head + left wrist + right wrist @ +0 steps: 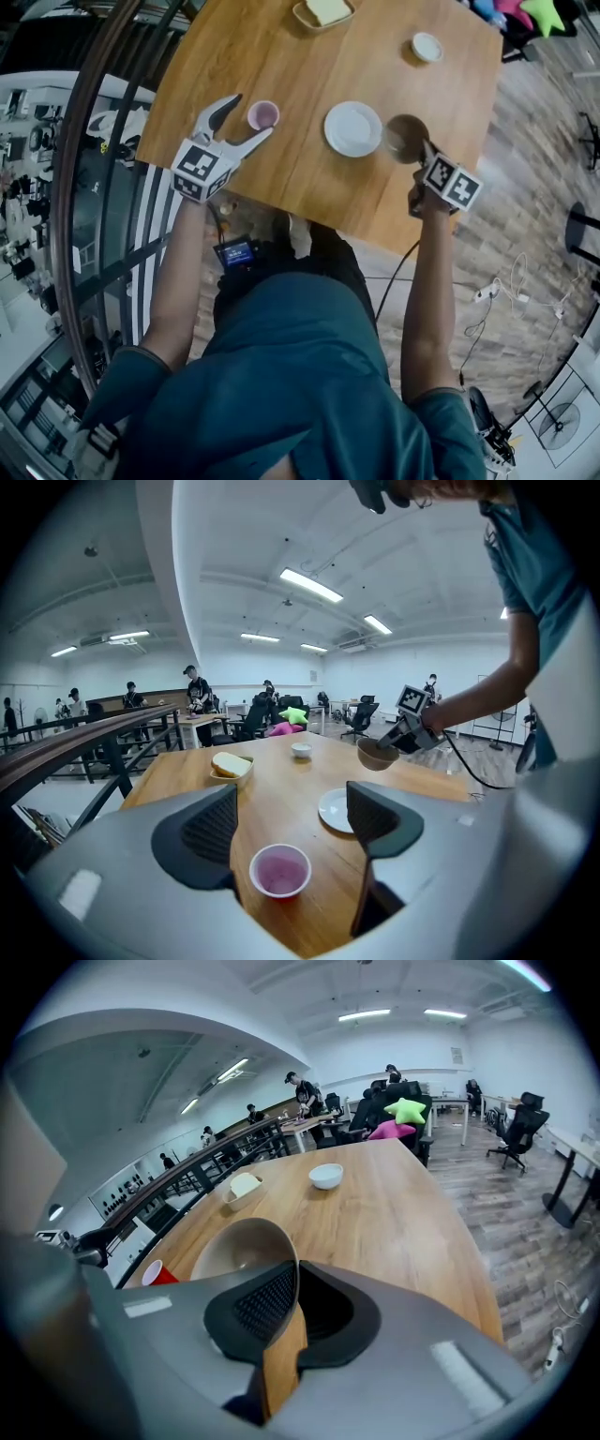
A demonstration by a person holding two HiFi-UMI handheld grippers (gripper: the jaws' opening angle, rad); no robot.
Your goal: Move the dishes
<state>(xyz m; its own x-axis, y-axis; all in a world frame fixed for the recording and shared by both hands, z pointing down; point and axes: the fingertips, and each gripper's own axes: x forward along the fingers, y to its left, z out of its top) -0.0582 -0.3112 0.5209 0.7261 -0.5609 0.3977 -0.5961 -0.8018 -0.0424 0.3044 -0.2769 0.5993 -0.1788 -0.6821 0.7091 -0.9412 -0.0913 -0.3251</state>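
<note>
1. Bowl (239,1251): brown, round, smooth and stiff. Likely ceramic, so breakable and slippery. It hangs above the table (281,56), next to the plate (353,128).
2. Right gripper (291,1309): clenched on the bowl's thin rim, a hold that may let the bowl tilt.
3. Left gripper (291,817): jaws apart and empty, with the cup (281,871) below the gap.
4. Plate: white, flat, glossy. Best taken by its edge.

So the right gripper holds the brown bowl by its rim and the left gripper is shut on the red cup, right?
No: the left gripper is open; the left gripper view shows its jaws apart, not touching the red cup. The right gripper holds the brown bowl.
</note>
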